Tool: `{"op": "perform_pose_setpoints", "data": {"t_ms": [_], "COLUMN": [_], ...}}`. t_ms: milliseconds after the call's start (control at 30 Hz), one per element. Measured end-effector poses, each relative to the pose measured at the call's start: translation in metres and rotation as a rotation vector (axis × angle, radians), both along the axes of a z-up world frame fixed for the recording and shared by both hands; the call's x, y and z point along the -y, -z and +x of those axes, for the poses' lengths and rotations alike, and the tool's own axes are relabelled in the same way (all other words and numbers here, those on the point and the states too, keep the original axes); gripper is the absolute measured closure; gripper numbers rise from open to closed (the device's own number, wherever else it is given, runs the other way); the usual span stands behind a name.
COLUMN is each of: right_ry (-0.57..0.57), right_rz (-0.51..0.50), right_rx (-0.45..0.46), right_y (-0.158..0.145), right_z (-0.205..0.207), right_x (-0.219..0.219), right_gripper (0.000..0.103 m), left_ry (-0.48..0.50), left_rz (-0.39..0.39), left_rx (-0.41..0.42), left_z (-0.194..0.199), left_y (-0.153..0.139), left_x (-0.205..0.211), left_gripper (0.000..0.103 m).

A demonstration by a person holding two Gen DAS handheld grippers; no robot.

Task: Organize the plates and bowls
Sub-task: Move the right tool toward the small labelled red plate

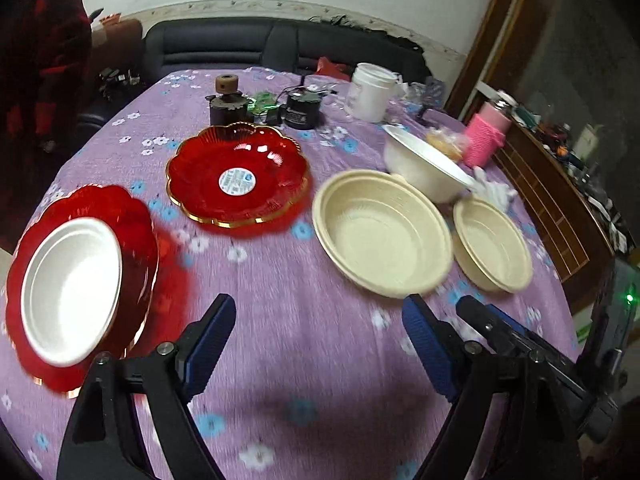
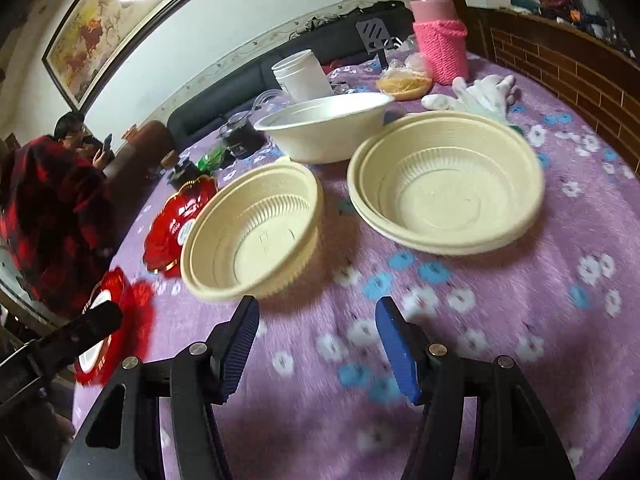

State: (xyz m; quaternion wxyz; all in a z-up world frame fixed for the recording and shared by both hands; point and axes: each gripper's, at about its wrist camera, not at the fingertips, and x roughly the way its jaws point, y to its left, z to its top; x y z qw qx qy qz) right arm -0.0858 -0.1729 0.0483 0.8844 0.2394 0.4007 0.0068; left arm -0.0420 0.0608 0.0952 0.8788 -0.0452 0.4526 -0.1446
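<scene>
left gripper (image 1: 316,322): lower centre of the left wrist view, jaws wide apart, nothing between the pads, hanging over bare cloth.
right gripper (image 2: 316,332): lower centre of the right wrist view, jaws about half apart, empty.
desk (image 1: 288,280): purple flowered cloth, cluttered at the far edge.
red plate (image 1: 236,176): upper centre of the left view, lying alone, sticker in its middle.
red plate with white bowl (image 1: 72,288): left edge of the left view, bowl sitting on the plate.
cream bowls: large cream bowl (image 2: 448,188) right of centre in the right view, looks double-stacked; smaller cream bowl (image 2: 252,232) just beside it at centre left.
white bowl (image 2: 324,128): behind the cream ones, upper centre.
step: between grasps, both grippers approaching; likely choosing the next piece.
next: probably right gripper closes on the smaller cream bowl's rim, then nests it into the large one; needs a rim pinch and a level lift.
</scene>
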Motion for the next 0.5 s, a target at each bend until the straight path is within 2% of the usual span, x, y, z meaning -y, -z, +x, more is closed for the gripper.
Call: {"op": "perform_pose_setpoints", "data": {"t_ms": [67,133,300,400,500], "right_ry": [0.005,0.015,0.019,0.004,-0.004], "right_rz": [0.029,0.058,0.109,0.13,0.121], "right_rx": [-0.011,-0.022,-0.084,-0.102,-0.107], "right_y": [0.002,0.005,0.017,0.022,0.024], "right_z": [0.015,0.03,0.067,0.071,0.07], "right_x": [0.0,0.0,-0.001,-0.004,-0.006], "right_gripper": [0.038,0.038,0.038,0.038,0.038], "left_ry": [-0.014,-0.025,-0.066,-0.081,-0.099], "left_rz": [-0.012,-0.022,0.011,0.055,0.119], "left_rx": [-0.042,-0.075,-0.094,-0.076,-0.02], "left_z": [0.012,0.019,0.02,0.017,0.012], "left_y": [0.006,0.014,0.028,0.03,0.026], "left_x": [-0.001,-0.002,-0.006,-0.005,-0.004], "left_gripper": [0.029,0.029,0.029,0.029,0.029]}}
